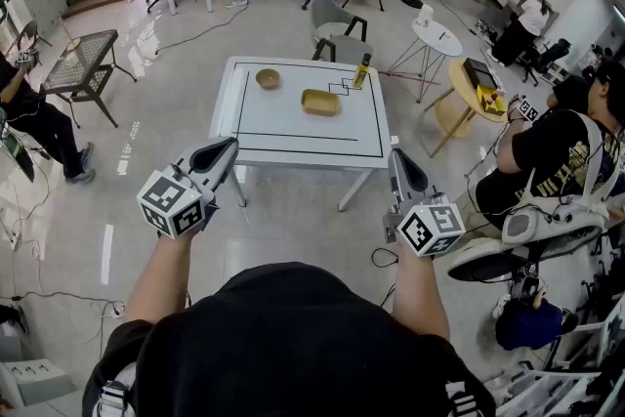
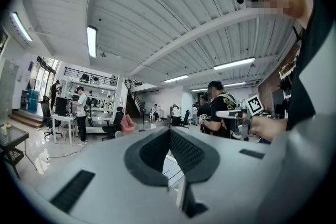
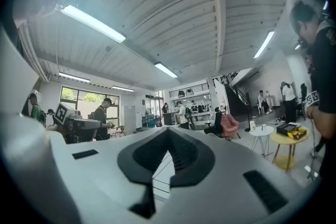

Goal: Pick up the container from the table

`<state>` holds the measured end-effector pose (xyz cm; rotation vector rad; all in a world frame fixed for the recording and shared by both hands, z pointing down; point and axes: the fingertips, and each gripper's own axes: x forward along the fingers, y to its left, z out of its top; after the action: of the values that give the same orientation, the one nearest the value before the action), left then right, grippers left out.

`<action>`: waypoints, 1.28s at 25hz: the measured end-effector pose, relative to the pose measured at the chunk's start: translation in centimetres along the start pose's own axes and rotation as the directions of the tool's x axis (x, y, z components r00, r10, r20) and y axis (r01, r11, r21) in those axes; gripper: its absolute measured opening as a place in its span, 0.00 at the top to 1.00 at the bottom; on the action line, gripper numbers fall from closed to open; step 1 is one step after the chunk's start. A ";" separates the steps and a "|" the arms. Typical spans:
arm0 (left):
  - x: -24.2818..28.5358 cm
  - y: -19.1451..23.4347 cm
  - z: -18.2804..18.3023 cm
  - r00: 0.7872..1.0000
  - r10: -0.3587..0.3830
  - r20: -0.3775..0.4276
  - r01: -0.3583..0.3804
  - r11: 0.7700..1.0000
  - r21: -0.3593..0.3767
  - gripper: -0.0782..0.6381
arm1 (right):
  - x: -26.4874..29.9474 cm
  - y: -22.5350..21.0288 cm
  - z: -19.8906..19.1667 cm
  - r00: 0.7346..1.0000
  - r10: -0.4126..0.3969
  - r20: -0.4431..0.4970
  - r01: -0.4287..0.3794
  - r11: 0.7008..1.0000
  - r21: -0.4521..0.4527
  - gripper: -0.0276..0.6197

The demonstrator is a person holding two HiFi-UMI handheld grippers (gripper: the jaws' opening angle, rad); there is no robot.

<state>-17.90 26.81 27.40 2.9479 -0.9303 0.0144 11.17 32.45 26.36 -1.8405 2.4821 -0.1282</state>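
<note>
On the white table (image 1: 293,134) ahead lie a shallow yellow rectangular container (image 1: 320,102), a small round tan bowl (image 1: 268,78) and a yellow-green bottle (image 1: 361,71). Both grippers hover level in front of the table's near edge, well short of the container. The left gripper (image 1: 230,147) is near the table's front left corner, the right gripper (image 1: 395,156) near its front right corner. In the left gripper view the left gripper (image 2: 169,131) has its jaw tips together and nothing held. The right gripper (image 3: 168,131) looks the same, with a strip of table showing below its tips.
Black lines are taped on the tabletop. A grey chair (image 1: 337,29) stands behind the table, with a small round white side table (image 1: 437,37) and a yellow one (image 1: 479,88) to the right. A seated person (image 1: 552,151) is close on the right, another person (image 1: 24,112) at the far left.
</note>
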 end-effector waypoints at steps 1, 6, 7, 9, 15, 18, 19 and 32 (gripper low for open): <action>-0.4 0.3 -0.2 1.000 -0.002 -0.004 0.002 1.000 -0.003 0.88 | 0.1 0.5 -0.2 1.000 -0.005 -0.003 0.005 1.000 -0.003 0.95; -0.9 2.2 -0.8 1.000 -0.013 -0.017 0.012 1.000 -0.013 0.88 | 1.6 1.8 -0.9 1.000 -0.018 -0.014 0.018 1.000 0.001 0.95; -0.7 2.5 -0.9 1.000 -0.018 -0.020 0.018 1.000 -0.013 0.88 | 2.0 1.9 -1.1 1.000 -0.021 -0.014 0.021 1.000 0.007 0.95; -0.4 3.0 -1.1 0.999 -0.031 -0.025 0.030 0.999 -0.014 0.88 | 2.6 2.3 -1.3 0.999 -0.031 -0.010 0.031 0.999 0.019 0.95; -1.0 5.0 -1.2 0.997 -0.065 -0.032 0.064 0.998 -0.019 0.88 | 4.0 3.6 -1.4 0.998 -0.069 -0.003 0.069 0.997 0.040 0.95; -1.4 6.1 -1.2 0.996 -0.077 -0.040 0.076 0.997 -0.025 0.88 | 4.8 4.6 -1.6 0.997 -0.073 -0.011 0.073 0.996 0.047 0.95; -1.5 6.4 -1.3 0.996 -0.081 -0.042 0.080 0.996 -0.026 0.88 | 5.1 5.0 -1.6 0.997 -0.074 -0.014 0.075 0.996 0.046 0.95; -1.2 8.8 -3.1 0.993 -0.103 -0.055 0.100 0.994 -0.053 0.88 | 7.0 5.4 -2.9 0.994 -0.099 -0.044 0.100 0.994 0.033 0.95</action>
<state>-23.89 20.46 30.90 2.9279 -0.7608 0.0702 3.72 27.43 28.75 -1.9673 2.3985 -0.2153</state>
